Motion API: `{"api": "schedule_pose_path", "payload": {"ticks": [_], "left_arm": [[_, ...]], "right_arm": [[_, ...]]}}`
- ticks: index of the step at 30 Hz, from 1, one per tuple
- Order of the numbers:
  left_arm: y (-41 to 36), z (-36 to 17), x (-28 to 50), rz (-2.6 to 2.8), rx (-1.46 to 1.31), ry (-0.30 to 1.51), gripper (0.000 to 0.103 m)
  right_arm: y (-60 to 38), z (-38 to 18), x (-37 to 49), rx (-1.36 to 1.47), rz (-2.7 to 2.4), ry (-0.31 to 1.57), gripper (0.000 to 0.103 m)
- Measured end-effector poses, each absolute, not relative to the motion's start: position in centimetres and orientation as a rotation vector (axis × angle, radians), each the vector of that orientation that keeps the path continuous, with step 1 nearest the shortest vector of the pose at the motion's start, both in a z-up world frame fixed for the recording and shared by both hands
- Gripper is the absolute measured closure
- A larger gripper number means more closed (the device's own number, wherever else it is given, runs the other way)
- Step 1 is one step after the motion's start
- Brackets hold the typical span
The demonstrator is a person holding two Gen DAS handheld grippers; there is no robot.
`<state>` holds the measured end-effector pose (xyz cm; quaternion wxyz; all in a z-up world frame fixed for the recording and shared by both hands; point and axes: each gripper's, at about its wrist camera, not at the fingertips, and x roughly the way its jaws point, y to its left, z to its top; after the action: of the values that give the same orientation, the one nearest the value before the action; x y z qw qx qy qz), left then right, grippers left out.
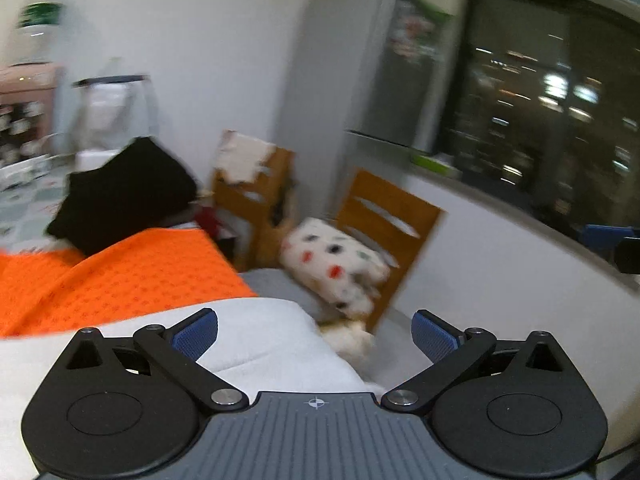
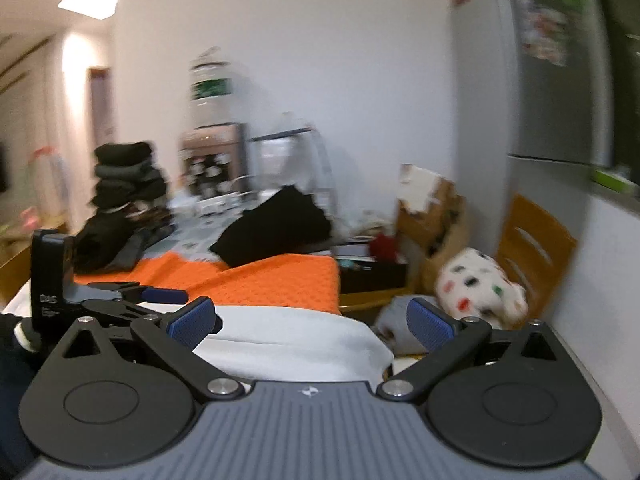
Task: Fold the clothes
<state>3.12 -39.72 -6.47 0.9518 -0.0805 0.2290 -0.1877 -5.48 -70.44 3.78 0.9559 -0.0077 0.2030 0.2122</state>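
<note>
The white garment (image 2: 296,344) lies flat just below and ahead of both grippers; the orange cloth (image 2: 256,280) lies beyond it; the left gripper (image 1: 316,334) and right gripper (image 2: 310,326) hover with fingers spread wide, holding nothing, likely positioned to take an edge; dark clothes (image 2: 124,200) are stacked further out, left.

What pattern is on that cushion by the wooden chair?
White soft cushion with scattered black, red and green spots; clearest in the left wrist view.

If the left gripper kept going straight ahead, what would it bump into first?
Probably the white cloth right under and ahead of the open left gripper. Beyond it sit a spotted cushion and wooden chair, but depth is blurry.
</note>
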Motion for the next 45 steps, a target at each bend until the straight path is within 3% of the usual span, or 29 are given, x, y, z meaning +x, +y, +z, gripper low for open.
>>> {"api": "schedule_pose_path", "payload": {"ticks": [9,14,17,21,26,31,34,40,45], "left_arm": [[-47.1,-7.2,2.6,0.036,-0.238,0.472,0.0],[-47.8,-8.2,1.9,0.311,-0.277,0.473,0.001],[-48.0,-9.1,2.1,0.497,-0.306,0.488,0.003],[-47.6,-9.7,3.0,0.704,-0.358,0.506,0.01],[-47.1,-9.6,3.5,0.905,-0.448,0.502,0.028],[-47.5,-10.1,4.4,1.079,-0.542,0.477,0.061],[-47.8,-10.6,5.3,1.181,-0.595,0.464,0.074],[-48.9,-11.0,7.3,1.372,-0.715,0.404,0.078],[-49.7,-11.0,8.9,1.473,-0.755,0.385,0.077]], "right_arm": [[-80.5,4.2,8.6,-0.144,0.826,0.438,0.0],[-80.8,3.2,16.9,-0.179,1.009,0.431,0.001],[-78.9,2.6,21.7,-0.191,1.095,0.442,0.006],[-75.2,2.2,27.2,-0.217,1.218,0.474,0.014],[-69.9,1.4,32.2,-0.298,1.369,0.49,0.026],[-64.5,-0.2,36.4,-0.339,1.524,0.524,0.042],[-61.0,-1.4,38.2,-0.376,1.638,0.545,0.054],[-54.4,-3.2,40.6,-0.468,1.858,0.578,0.063],[-50.3,-4.2,40.8,-0.515,1.989,0.617,0.064]]}}
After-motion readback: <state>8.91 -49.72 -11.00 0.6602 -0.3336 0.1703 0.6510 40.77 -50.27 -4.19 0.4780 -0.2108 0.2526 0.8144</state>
